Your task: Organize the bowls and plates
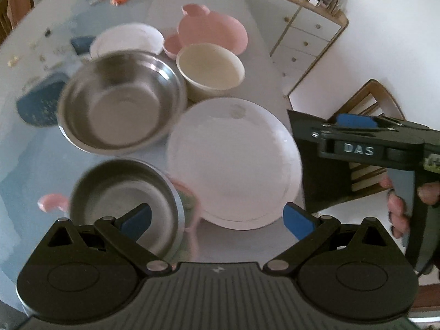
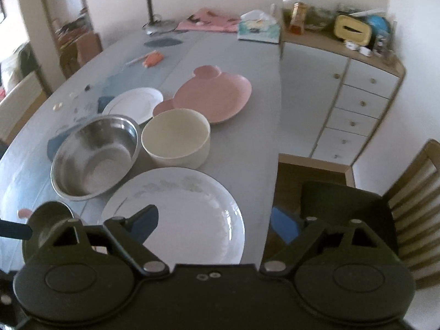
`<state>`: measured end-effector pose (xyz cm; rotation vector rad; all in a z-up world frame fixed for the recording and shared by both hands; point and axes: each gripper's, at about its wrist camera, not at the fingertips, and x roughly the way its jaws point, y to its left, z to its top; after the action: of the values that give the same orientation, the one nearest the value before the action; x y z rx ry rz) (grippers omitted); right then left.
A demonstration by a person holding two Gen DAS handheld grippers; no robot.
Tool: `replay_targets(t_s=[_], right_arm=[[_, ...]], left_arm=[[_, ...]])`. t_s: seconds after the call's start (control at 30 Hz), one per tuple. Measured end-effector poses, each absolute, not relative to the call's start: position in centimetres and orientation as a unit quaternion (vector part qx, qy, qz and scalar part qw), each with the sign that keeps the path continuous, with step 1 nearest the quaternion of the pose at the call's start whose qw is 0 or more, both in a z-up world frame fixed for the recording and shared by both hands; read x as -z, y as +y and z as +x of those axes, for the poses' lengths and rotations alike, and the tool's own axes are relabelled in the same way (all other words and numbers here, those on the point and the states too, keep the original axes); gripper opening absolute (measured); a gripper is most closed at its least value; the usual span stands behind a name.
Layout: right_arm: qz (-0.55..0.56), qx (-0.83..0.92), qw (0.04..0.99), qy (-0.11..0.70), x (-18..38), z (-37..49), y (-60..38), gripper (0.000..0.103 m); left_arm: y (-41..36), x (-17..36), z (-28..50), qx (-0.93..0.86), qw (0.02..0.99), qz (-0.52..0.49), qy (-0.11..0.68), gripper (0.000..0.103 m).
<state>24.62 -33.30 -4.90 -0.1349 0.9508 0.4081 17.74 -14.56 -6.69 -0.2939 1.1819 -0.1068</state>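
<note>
A large white plate (image 1: pixel 233 162) (image 2: pixel 181 214) lies near the table's right edge. A big steel bowl (image 1: pixel 121 101) (image 2: pixel 93 156) stands left of it, a cream bowl (image 1: pixel 210 68) (image 2: pixel 176 137) behind it. A smaller steel bowl (image 1: pixel 123 200) sits on a pink dish (image 1: pixel 52 202) at the near left. A pink bear-shaped plate (image 1: pixel 211 31) (image 2: pixel 217 96) and a small white plate (image 1: pixel 128 40) (image 2: pixel 134 104) lie farther back. My left gripper (image 1: pixel 217 218) is open and empty above the white plate's near rim. My right gripper (image 2: pixel 214 224) is open and empty over the same plate's right side; it also shows in the left wrist view (image 1: pixel 357 121).
The table (image 2: pixel 247 148) has a grey cloth. A white drawer cabinet (image 2: pixel 357 115) stands to the right, with a wooden chair (image 2: pixel 412 206) near it. A tissue box (image 2: pixel 258 27), a desk lamp (image 2: pixel 156 0) and small items (image 2: pixel 152 57) lie at the far end.
</note>
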Motion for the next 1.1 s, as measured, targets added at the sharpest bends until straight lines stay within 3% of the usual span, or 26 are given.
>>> replay_targets(t_s=[0.17, 0.33, 0.53, 0.7, 0.9, 1.1], right_arm=[[-0.096, -0.234, 0.844, 0.472, 5.5, 27.1, -33.5, 0.089], [-0.113, -0.269, 0.813, 0.504, 6.9, 30.0, -33.3, 0.087], [-0.124, -0.286, 0.785, 0.536, 9.6, 33.4, -32.8, 0.073], [-0.128, -0.290, 0.764, 0.563, 11.9, 35.8, -32.3, 0.047], [-0.111, -0.306, 0.742, 0.586, 13.3, 37.2, -31.8, 0.023], [-0.100, -0.318, 0.737, 0.587, 13.3, 37.2, -32.1, 0.016]], left_arm=[[-16.0, 7.9, 19.2, 0.030, 0.783, -0.183, 0.594, 0.102], [-17.0, 9.4, 20.3, -0.002, 0.758, -0.210, 0.618, 0.094], [-17.6, 11.2, 20.7, -0.027, 0.743, -0.208, 0.635, 0.090], [-17.4, 11.8, 20.9, -0.029, 0.739, -0.210, 0.639, 0.083], [-17.4, 12.0, 20.9, -0.023, 0.741, -0.204, 0.640, 0.083], [-17.2, 12.6, 21.0, -0.022, 0.737, -0.215, 0.640, 0.083]])
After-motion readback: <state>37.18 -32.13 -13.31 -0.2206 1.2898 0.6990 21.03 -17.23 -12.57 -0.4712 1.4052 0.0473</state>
